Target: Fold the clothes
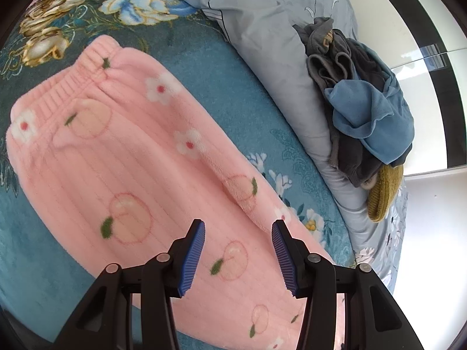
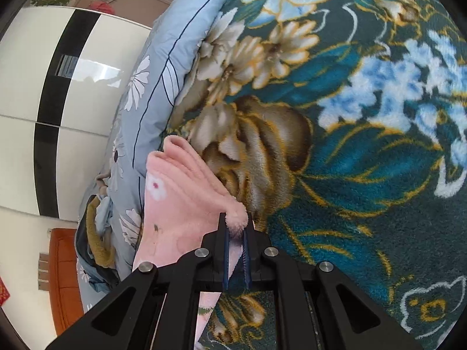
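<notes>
Fluffy pink trousers (image 1: 122, 157), ribbed and printed with peaches and white flowers, lie flat on the plush teal flowered blanket (image 1: 242, 99), waistband toward ten o'clock. The left gripper (image 1: 238, 233) hangs over them, its ridged blue pads wide apart. The right gripper (image 2: 236, 229) pinches a fuzzy trouser corner. At two o'clock, rumpled clothes (image 1: 359, 110) heap on a smooth grey quilt (image 1: 262, 29).

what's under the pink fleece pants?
The pink fleece pants with peach print lie on a teal floral plush blanket, visible all around them. Whatever lies directly beneath the pants is covered. The right tool pinches one corner.
</notes>
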Action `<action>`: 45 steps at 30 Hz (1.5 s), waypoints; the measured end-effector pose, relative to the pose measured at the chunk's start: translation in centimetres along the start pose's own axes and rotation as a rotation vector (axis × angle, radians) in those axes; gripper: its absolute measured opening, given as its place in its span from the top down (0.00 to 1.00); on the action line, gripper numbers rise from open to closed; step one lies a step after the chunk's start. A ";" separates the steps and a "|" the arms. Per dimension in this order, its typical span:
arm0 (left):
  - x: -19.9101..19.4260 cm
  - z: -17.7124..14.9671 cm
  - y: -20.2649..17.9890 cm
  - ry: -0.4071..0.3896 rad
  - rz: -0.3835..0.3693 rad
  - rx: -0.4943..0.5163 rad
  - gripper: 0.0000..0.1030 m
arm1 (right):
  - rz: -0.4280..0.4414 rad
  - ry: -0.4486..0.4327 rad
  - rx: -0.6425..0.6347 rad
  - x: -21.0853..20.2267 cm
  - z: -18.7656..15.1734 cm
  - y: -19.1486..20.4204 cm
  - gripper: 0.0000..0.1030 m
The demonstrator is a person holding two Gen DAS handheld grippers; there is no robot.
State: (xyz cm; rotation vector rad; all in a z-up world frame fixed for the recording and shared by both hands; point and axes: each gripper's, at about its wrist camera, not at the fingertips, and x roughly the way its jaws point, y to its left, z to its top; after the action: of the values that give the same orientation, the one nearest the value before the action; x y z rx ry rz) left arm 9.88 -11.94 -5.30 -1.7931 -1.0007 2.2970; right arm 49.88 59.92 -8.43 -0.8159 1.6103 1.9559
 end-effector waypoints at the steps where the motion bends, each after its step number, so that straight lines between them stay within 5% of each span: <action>1: 0.1 0.0 -0.1 0.004 0.002 0.008 0.50 | 0.002 0.003 -0.010 -0.1 0.0 0.2 0.92; 8: 0.8 0.0 -0.2 0.022 0.016 0.038 0.50 | -0.046 0.004 -0.135 -2.1 0.8 2.7 0.87; 12: 1.7 0.0 0.0 0.035 0.026 0.037 0.50 | -0.068 -0.033 -0.240 -2.7 2.7 5.6 0.75; 20: 2.8 0.4 -0.4 0.057 0.054 0.066 0.50 | -0.112 0.095 -0.400 5.4 5.7 11.1 0.65; 28: 3.9 0.9 0.0 0.081 0.099 0.080 0.50 | -0.066 0.197 -0.474 8.0 5.8 12.3 0.61; 30: 4.2 0.9 0.1 0.087 0.107 0.085 0.50 | -0.044 0.205 -0.489 7.9 5.3 12.3 0.66; 31: 4.4 0.8 0.0 0.090 0.111 0.089 0.50 | -0.040 0.206 -0.494 7.9 5.1 12.3 0.80; 33: 4.6 0.8 -0.1 0.094 0.116 0.093 0.50 | -0.054 0.203 -0.505 8.0 4.9 12.5 0.91; 36: 4.8 0.8 -0.5 0.097 0.121 0.100 0.50 | -0.101 0.171 -0.531 8.1 4.9 13.1 0.94; 41: 4.2 1.2 -1.4 0.089 0.113 0.121 0.50 | -0.085 -0.025 -0.444 5.7 8.2 13.5 0.99; 45: 4.1 1.2 -1.5 0.093 0.114 0.130 0.50 | -0.148 0.008 -0.353 6.9 9.7 11.6 1.00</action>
State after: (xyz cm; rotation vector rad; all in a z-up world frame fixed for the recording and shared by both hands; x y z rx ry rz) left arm 6.97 -9.57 -7.90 -1.9296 -0.7359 2.2590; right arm 35.56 67.12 -3.90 -1.0445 1.1848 2.1586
